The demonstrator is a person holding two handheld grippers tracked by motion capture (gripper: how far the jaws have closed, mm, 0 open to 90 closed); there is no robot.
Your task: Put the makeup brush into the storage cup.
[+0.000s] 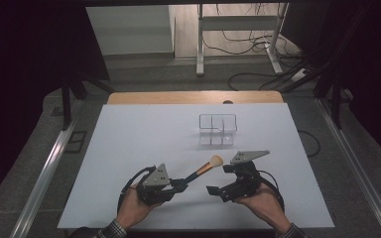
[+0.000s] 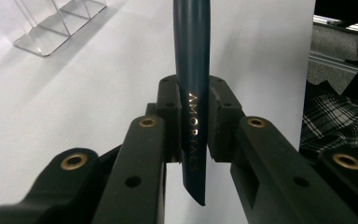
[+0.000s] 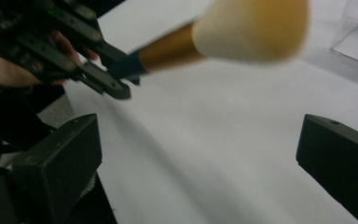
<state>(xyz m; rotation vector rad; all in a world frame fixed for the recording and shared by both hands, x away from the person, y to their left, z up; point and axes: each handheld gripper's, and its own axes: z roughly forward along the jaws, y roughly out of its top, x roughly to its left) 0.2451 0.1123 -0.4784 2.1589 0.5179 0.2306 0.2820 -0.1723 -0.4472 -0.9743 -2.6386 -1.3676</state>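
White table sheet (image 1: pixel 129 148): left gripper (image 1: pixel 178 184) clamps makeup brush (image 1: pixel 206 168); right gripper (image 1: pixel 217 179) gapes empty. Close on gold ferrule, keep brush level toward clear organizer (image 1: pixel 218 130).

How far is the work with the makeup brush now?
Done: the left hand-held gripper is shut on the makeup brush and holds it off the white table. In hand: the open right hand-held gripper waits beside its bristles. Left, probably: placing it in the clear organizer, which looks unfilled.
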